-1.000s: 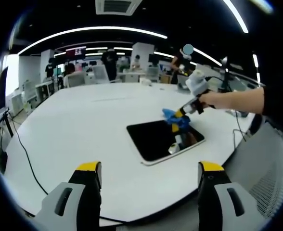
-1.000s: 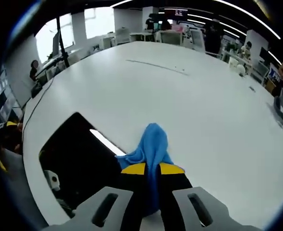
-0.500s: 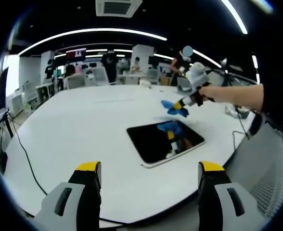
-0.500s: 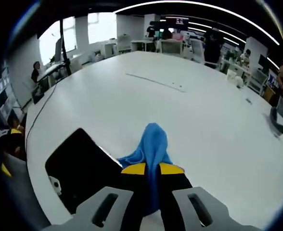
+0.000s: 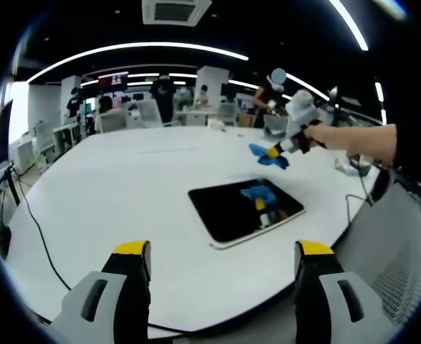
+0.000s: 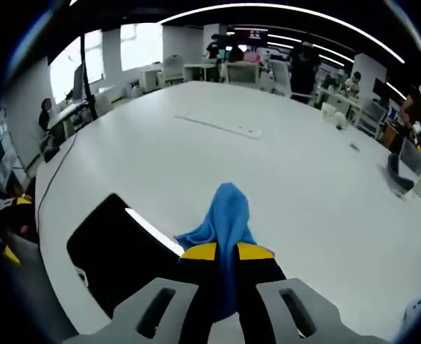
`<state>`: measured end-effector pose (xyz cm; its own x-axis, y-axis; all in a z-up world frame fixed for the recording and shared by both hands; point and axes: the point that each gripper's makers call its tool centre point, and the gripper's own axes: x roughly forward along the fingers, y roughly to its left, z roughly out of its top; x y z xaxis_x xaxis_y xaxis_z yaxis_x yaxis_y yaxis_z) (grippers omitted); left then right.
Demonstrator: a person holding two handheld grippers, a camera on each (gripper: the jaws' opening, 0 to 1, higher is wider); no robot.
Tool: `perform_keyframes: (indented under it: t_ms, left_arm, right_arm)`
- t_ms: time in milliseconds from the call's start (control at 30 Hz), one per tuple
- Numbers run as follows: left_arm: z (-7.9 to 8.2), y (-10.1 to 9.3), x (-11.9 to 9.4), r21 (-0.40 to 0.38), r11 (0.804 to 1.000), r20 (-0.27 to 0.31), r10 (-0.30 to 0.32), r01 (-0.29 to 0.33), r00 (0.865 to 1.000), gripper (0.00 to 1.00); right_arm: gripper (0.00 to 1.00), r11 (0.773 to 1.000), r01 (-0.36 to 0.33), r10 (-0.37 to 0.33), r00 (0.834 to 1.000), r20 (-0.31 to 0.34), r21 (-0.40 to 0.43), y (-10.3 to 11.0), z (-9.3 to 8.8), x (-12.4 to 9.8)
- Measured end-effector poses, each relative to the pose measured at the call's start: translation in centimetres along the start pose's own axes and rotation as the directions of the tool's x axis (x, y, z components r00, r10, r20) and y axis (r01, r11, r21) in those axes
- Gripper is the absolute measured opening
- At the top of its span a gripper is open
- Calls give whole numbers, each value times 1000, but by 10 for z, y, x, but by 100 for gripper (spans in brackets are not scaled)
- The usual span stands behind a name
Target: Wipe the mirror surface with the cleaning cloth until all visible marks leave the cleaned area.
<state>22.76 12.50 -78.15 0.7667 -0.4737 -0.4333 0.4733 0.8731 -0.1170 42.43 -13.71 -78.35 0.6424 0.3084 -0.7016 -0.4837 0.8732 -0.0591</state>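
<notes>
A dark rectangular mirror (image 5: 243, 208) with a pale frame lies flat on the white table (image 5: 124, 186). My right gripper (image 5: 277, 151) is held by a hand above and beyond the mirror's far right side, shut on a blue cleaning cloth (image 5: 262, 155), clear of the glass. The cloth's reflection shows in the mirror. In the right gripper view the cloth (image 6: 225, 218) hangs from the shut gripper (image 6: 226, 252), with the mirror (image 6: 117, 247) below to the left. My left gripper (image 5: 214, 251) stands open near the table's front edge, nothing between its fingers.
The table (image 6: 303, 172) is broad and white, with a dark cable (image 5: 35, 229) running along its left side. A mesh chair (image 5: 393, 251) stands at the right. Desks, chairs and several people fill the office behind.
The right gripper has lifted the cloth off the mirror and carried it up and away toward the far right. The left gripper has stayed still.
</notes>
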Motion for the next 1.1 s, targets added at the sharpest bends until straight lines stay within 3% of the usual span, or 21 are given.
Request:
perform_keyframes:
  t_ms: [400,867,1100]
  left_arm:
    - [0,0,-2,-4,1000,4,2,-2,1000,80]
    - [-2,-1,-2,-3,1000,-6,-7,7,1000,80]
    - [-2,-1,-2,-4,1000,-3,-9,9,1000,80]
  right_arm:
    - [3,1000,5,-6,999,38,16,-8,5,-27]
    - [3,1000,10,-10,1000,30,13,-14,-16,-55]
    - [3,1000,-2,2,1000,-11,20,-8,-45,-54]
